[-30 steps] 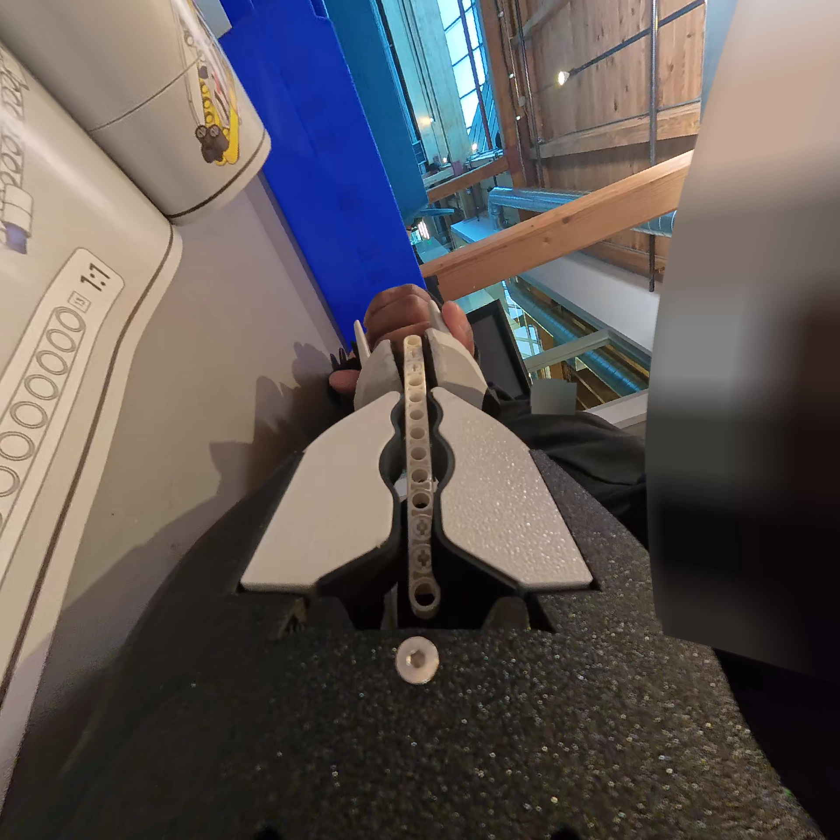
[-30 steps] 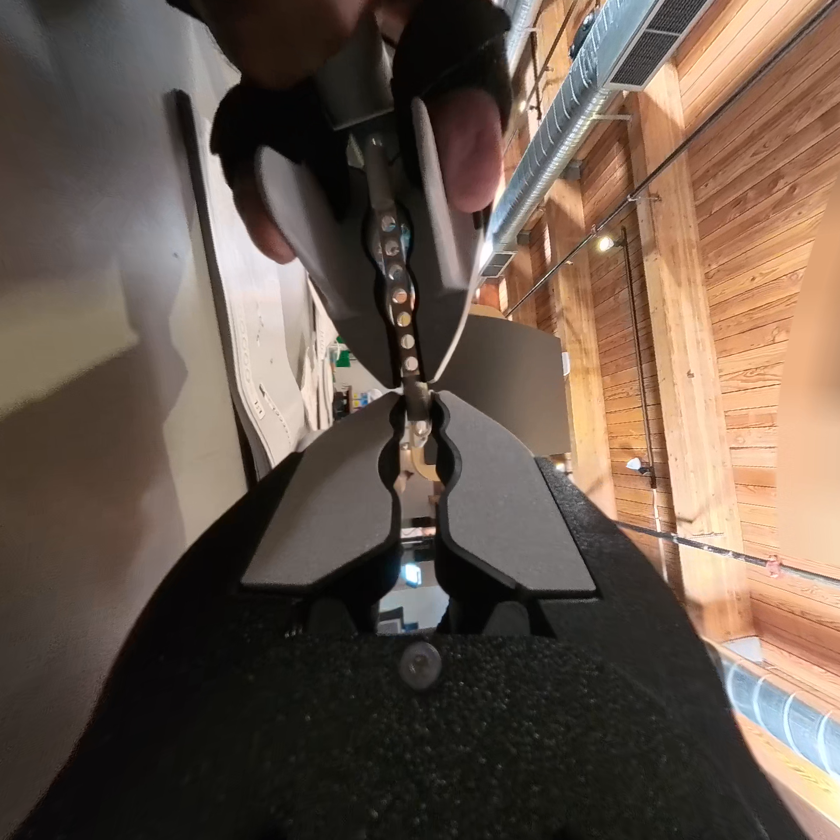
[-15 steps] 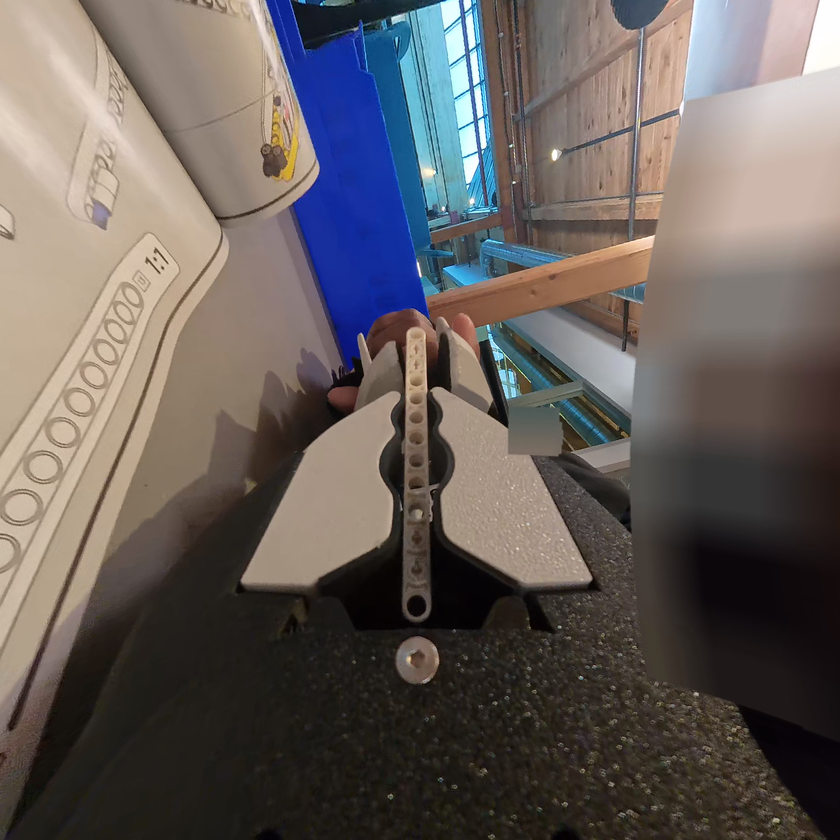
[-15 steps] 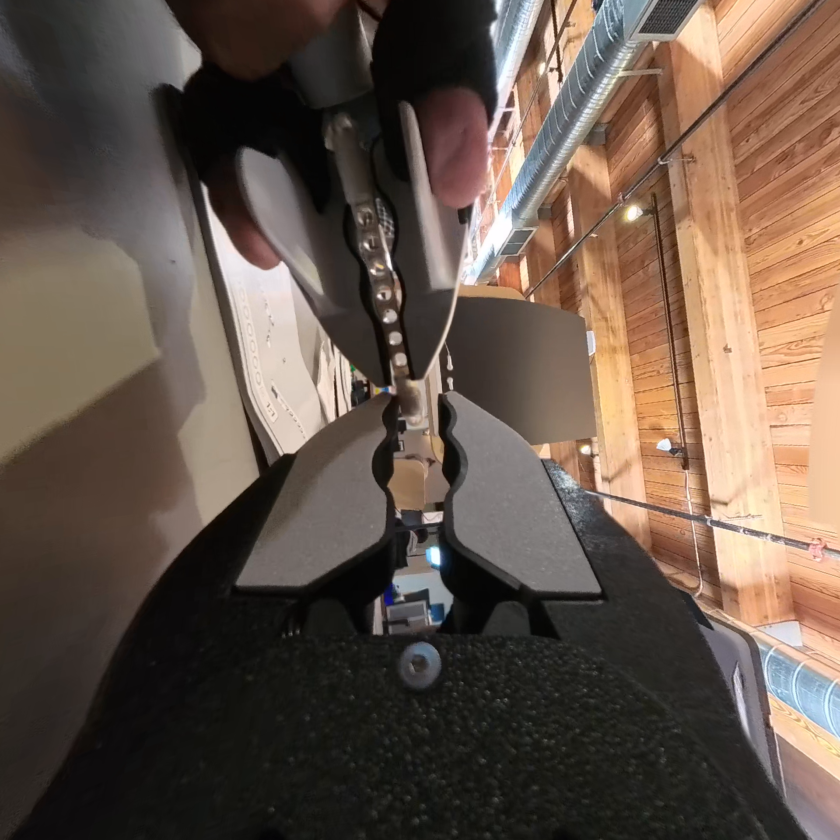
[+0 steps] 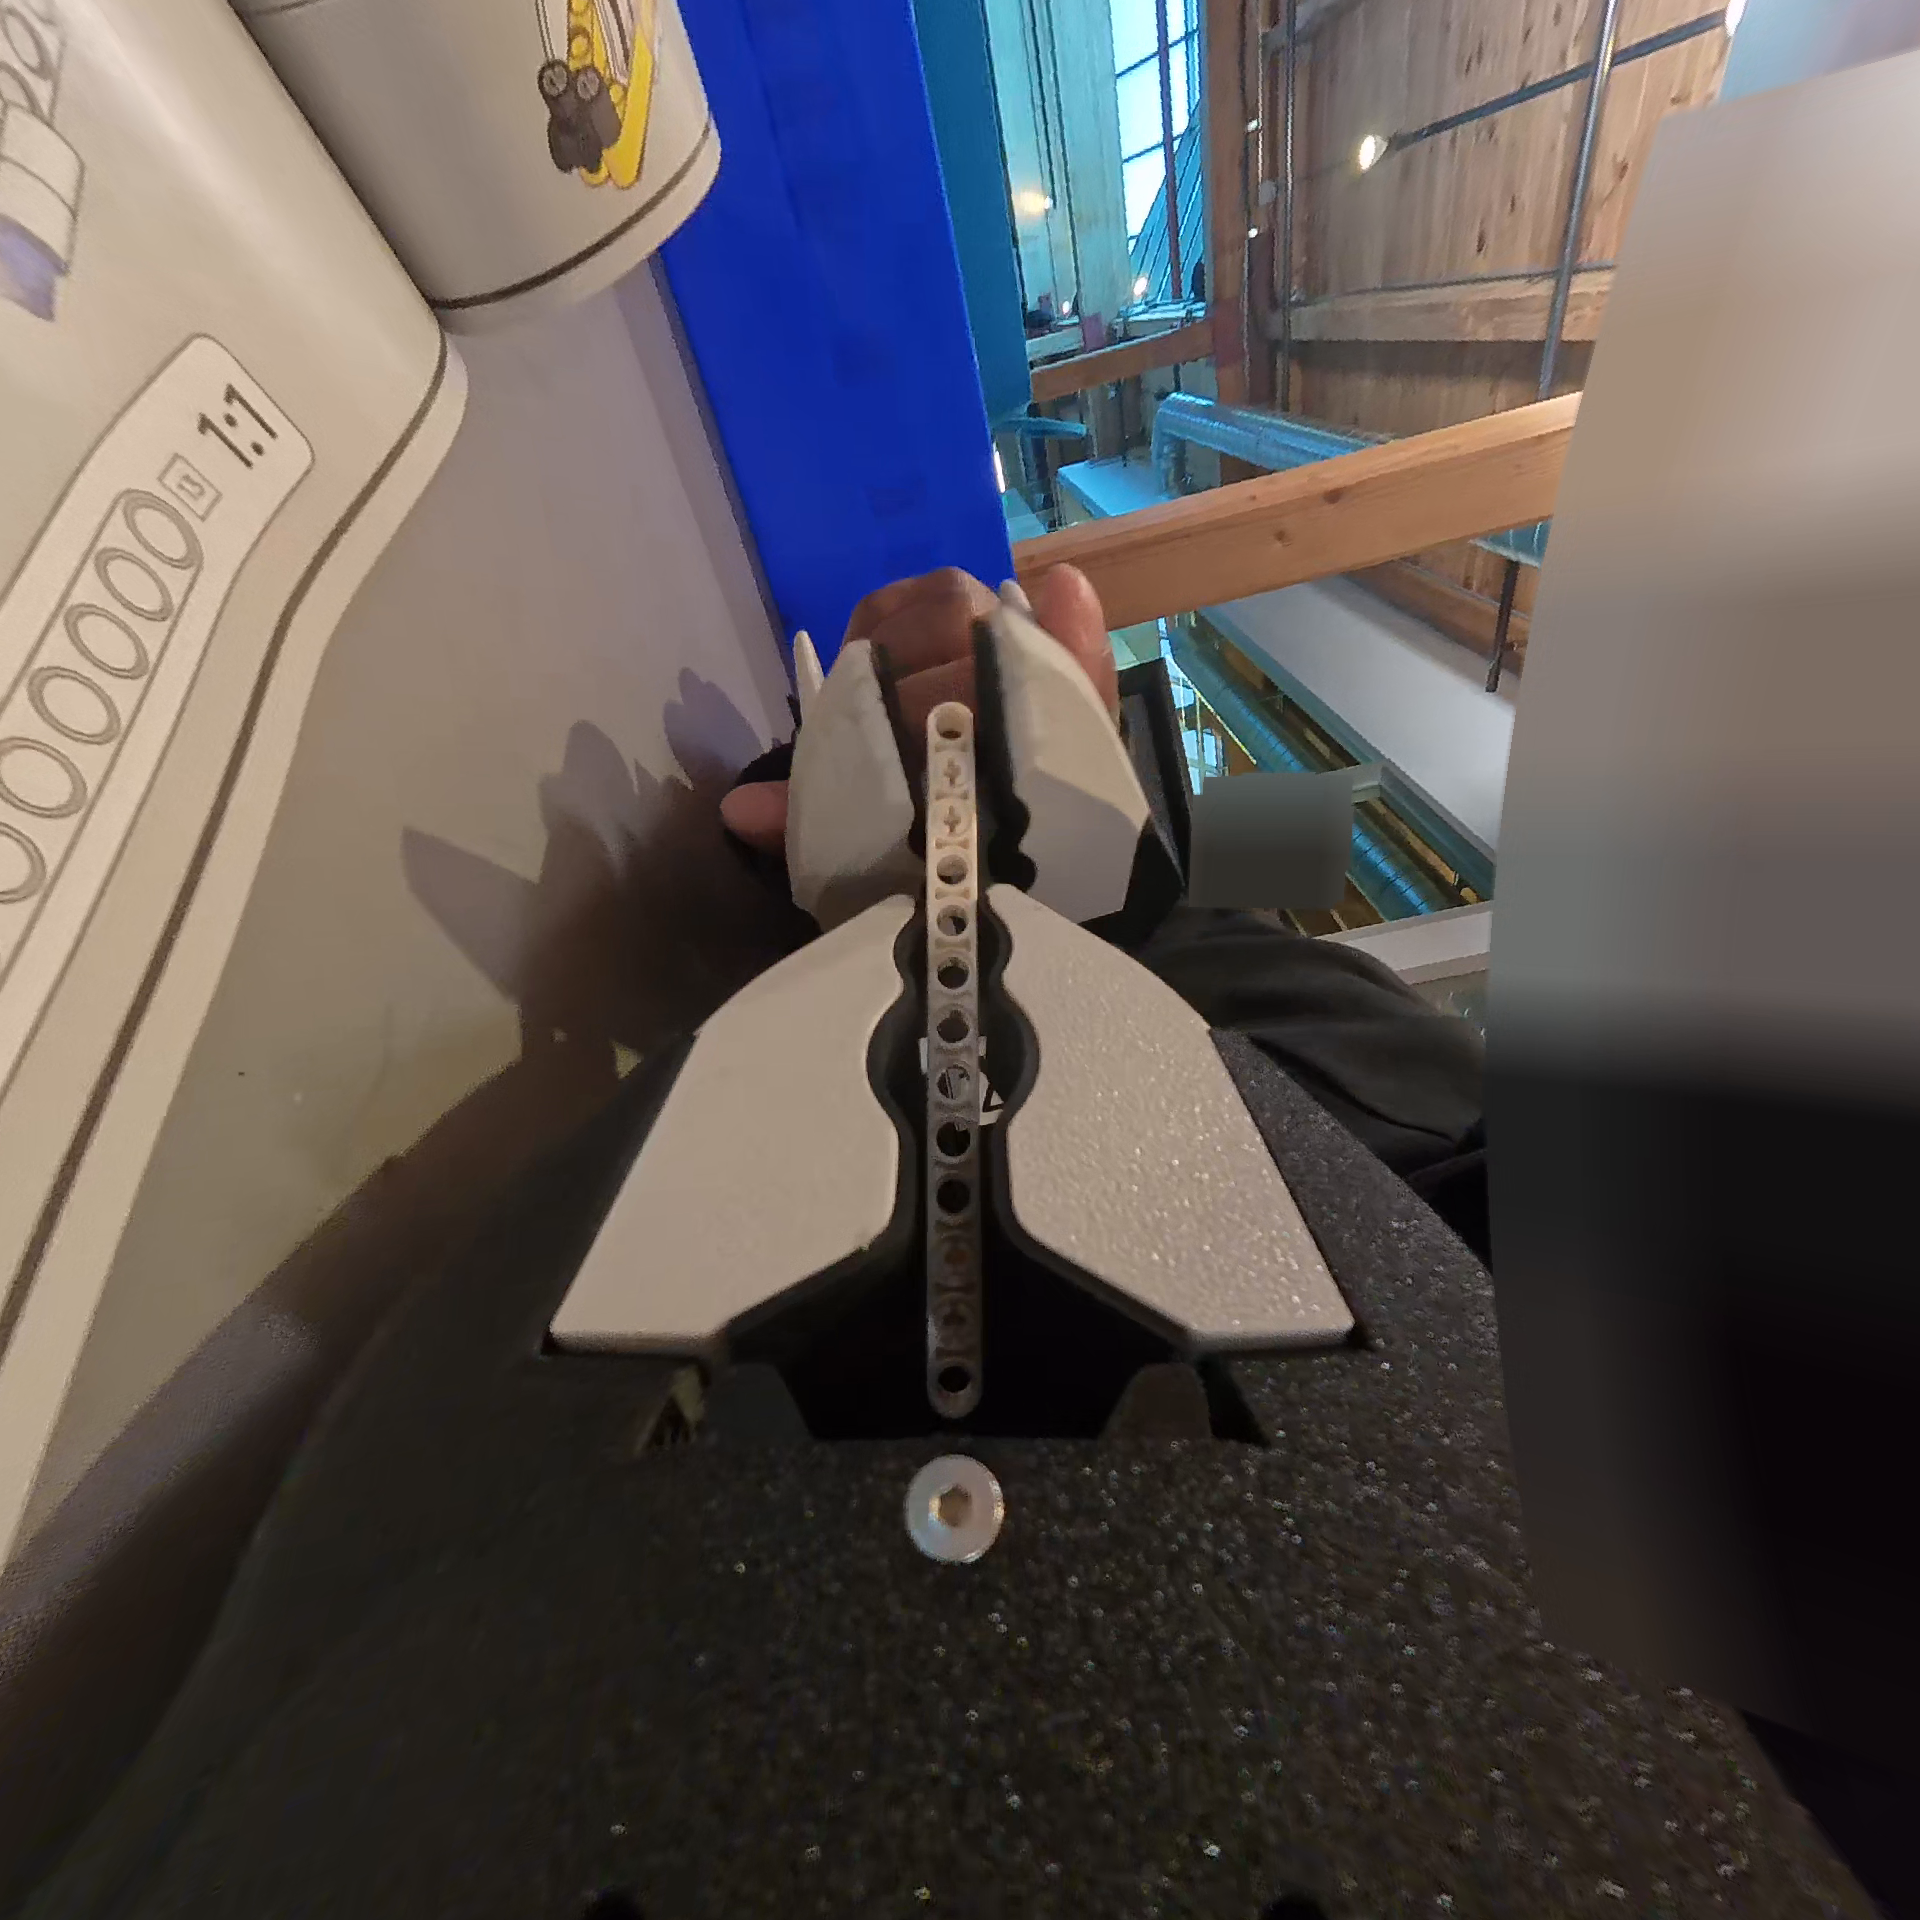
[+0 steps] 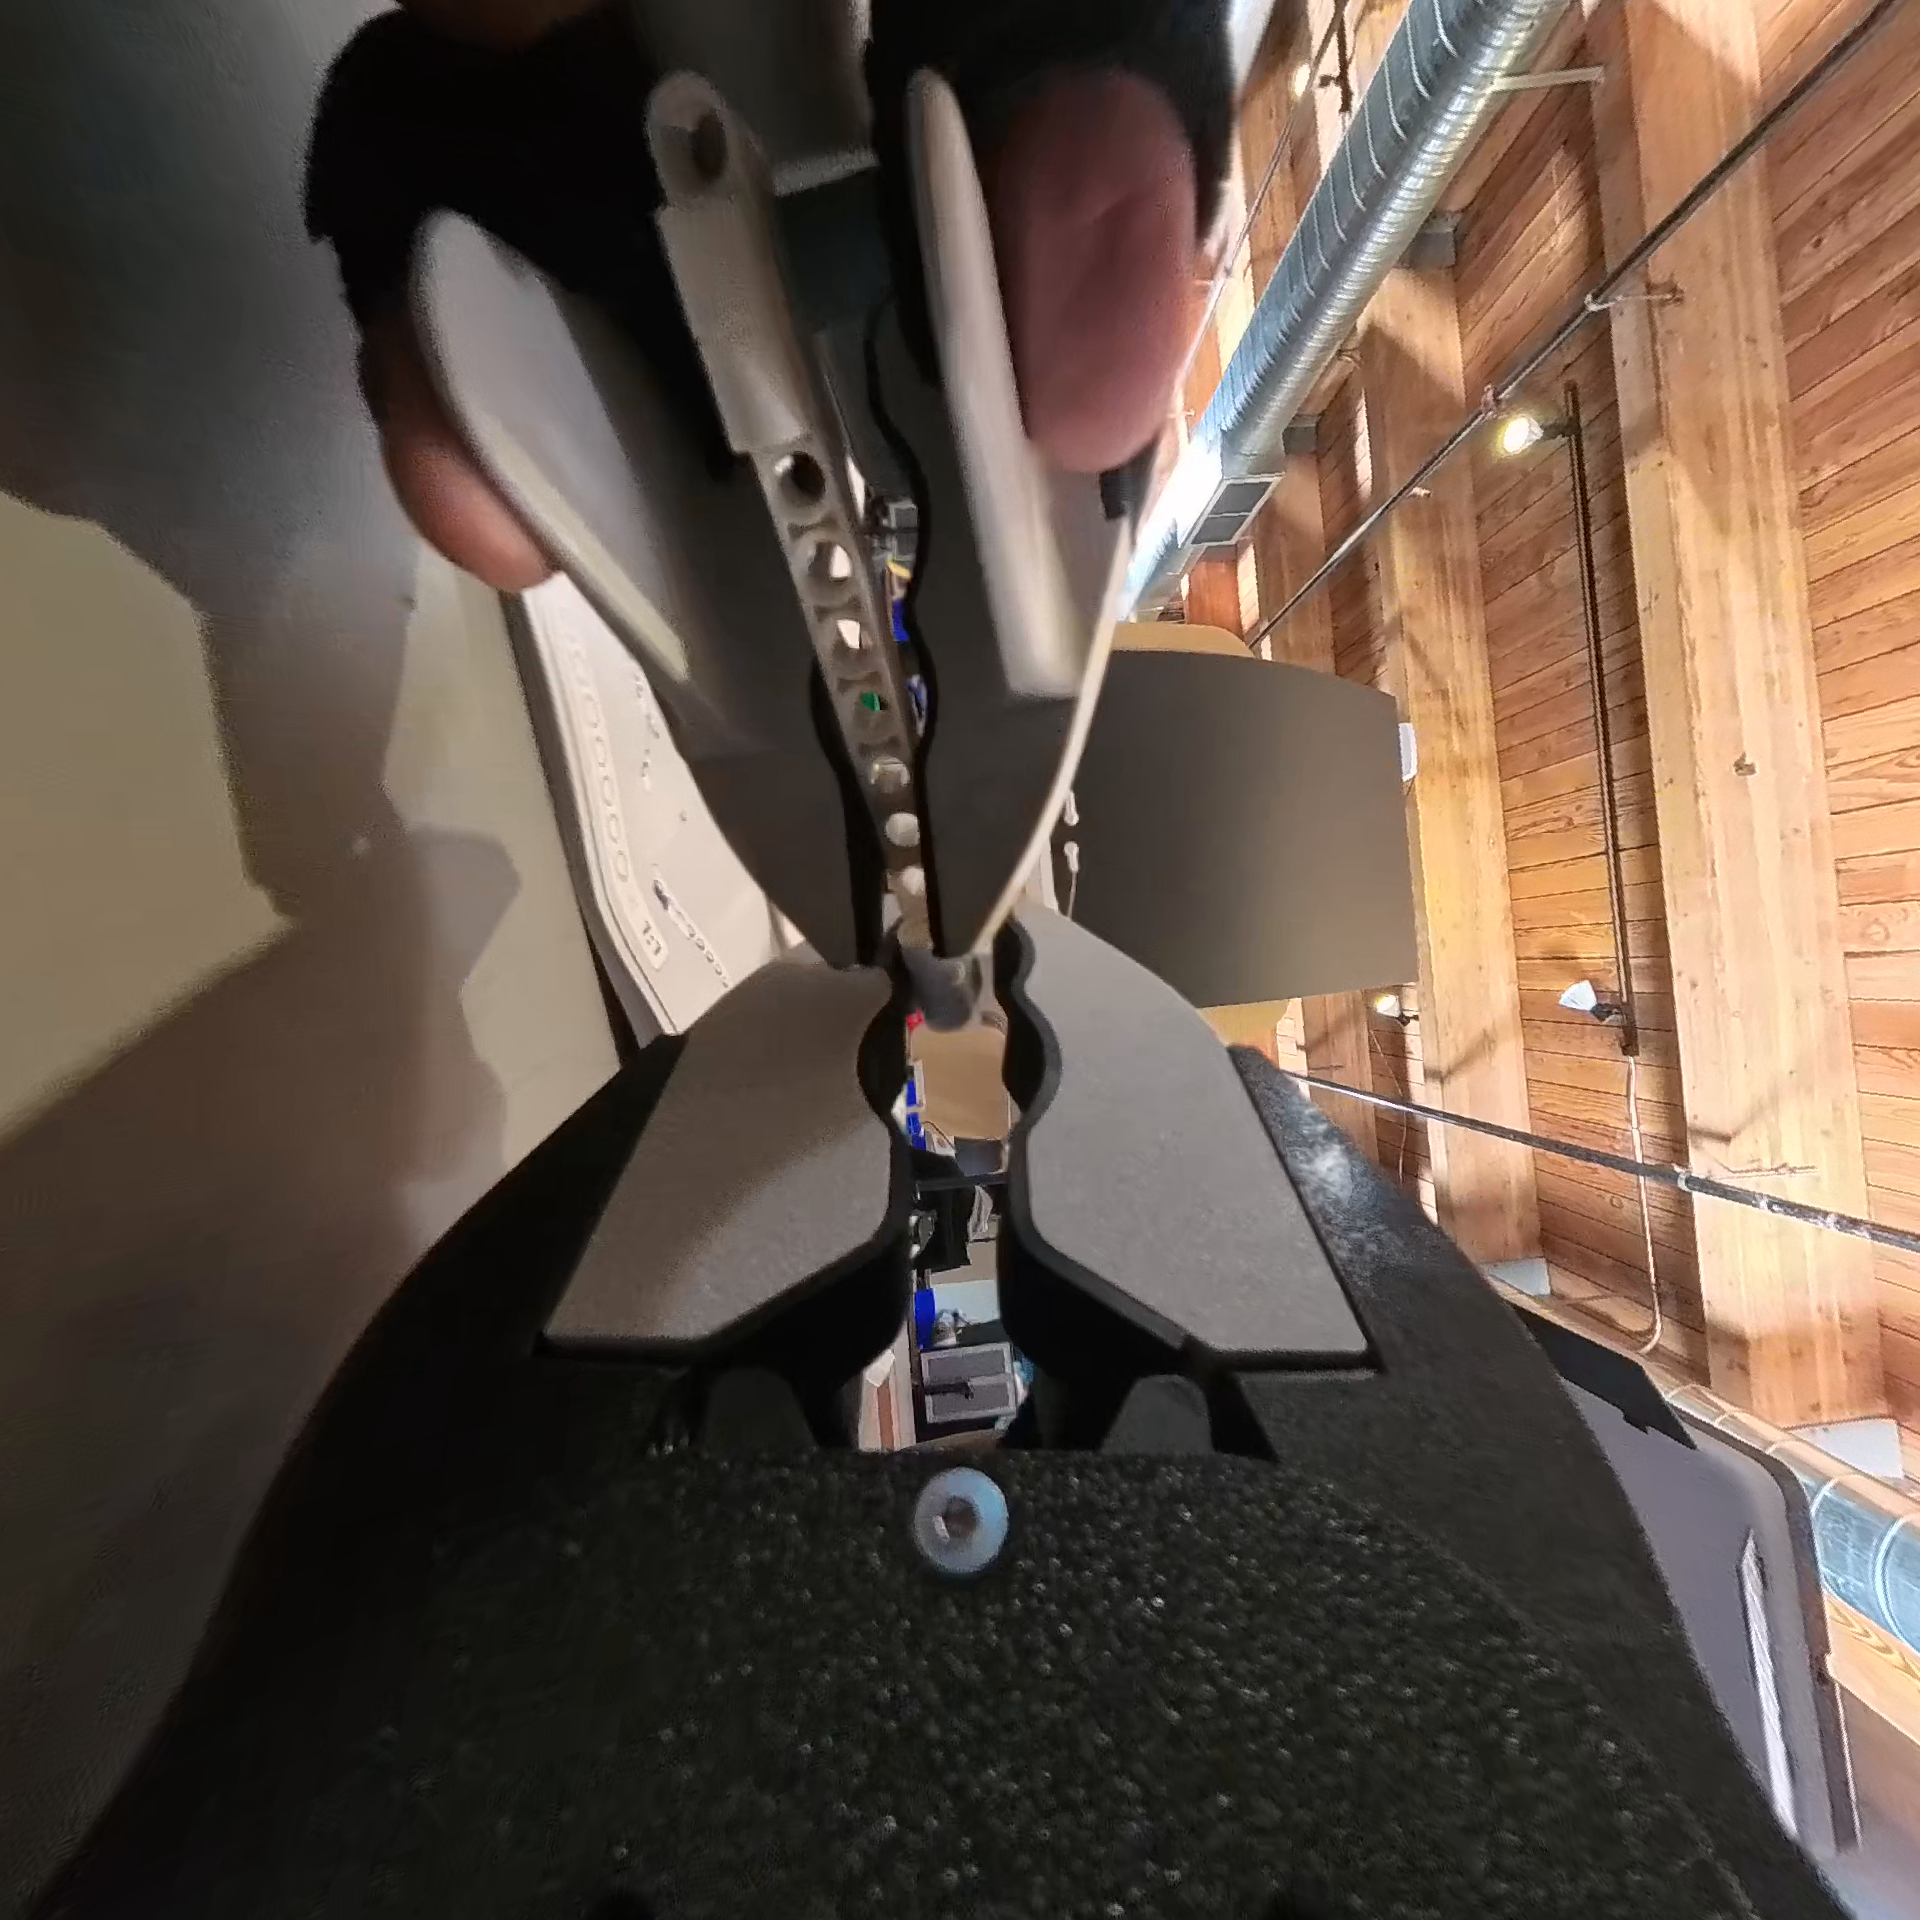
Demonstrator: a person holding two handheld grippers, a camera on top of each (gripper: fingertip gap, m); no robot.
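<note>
My left gripper [image 5: 951,914] is shut on a long pale grey beam with a row of holes [image 5: 953,1039]. The beam runs from deep between the fingers out past the tips. My right gripper [image 6: 945,966] faces it head-on. Its fingers [image 5: 1060,790] stand apart on either side of the beam's far end, and a gap shows beside the beam. In the right wrist view the beam [image 6: 831,582] runs down between the left gripper's fingers [image 6: 727,665], and its tip sits between my open right fingertips. A gloved hand [image 6: 1091,260] holds the left gripper.
White printed sheets [image 5: 156,520] lie on a grey surface [image 5: 468,779] at the left, one with a curled page showing a yellow picture [image 5: 499,135]. A blue bin wall [image 5: 831,312] and a wooden rail [image 5: 1299,520] are behind. A grey panel [image 6: 1247,810] and a wooden wall [image 6: 1714,623] show on the right. The left gripper's tips are roughly 5 centimetres from the right gripper's. About 9 centimetres separates my right fingertips from the yellow picture [image 5: 499,135].
My right gripper, shut on the beam's tip a second ago, has let go and opened. The two grippers have come closer, so the beam's end now sits between the open right fingers. The left grasp has held.
</note>
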